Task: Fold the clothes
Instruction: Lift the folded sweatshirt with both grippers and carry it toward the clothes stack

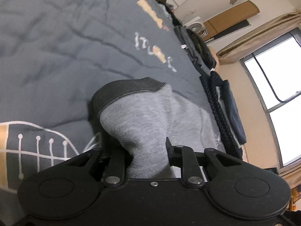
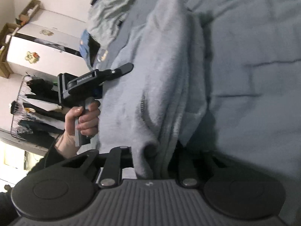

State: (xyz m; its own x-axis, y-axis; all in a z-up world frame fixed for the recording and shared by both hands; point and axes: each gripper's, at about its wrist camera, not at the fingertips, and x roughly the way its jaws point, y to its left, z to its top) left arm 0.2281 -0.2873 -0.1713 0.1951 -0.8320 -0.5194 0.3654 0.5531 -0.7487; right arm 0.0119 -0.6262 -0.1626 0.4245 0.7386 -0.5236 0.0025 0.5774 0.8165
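The left tool (image 1: 148,150) was clamped narrow on a bunched fold of the grey sweatshirt (image 1: 143,116), its black-trimmed edge (image 1: 128,92) standing up just beyond the fingers. The right tool (image 2: 156,158) pinched another gathered part of the same sweatshirt (image 2: 161,71), which stretched away in a long ridge over the grey bedspread (image 2: 254,94). A hand (image 2: 80,120) gripped the left tool's handle beside the garment, with dark clothes (image 1: 222,101) piled along the bed's far edge.
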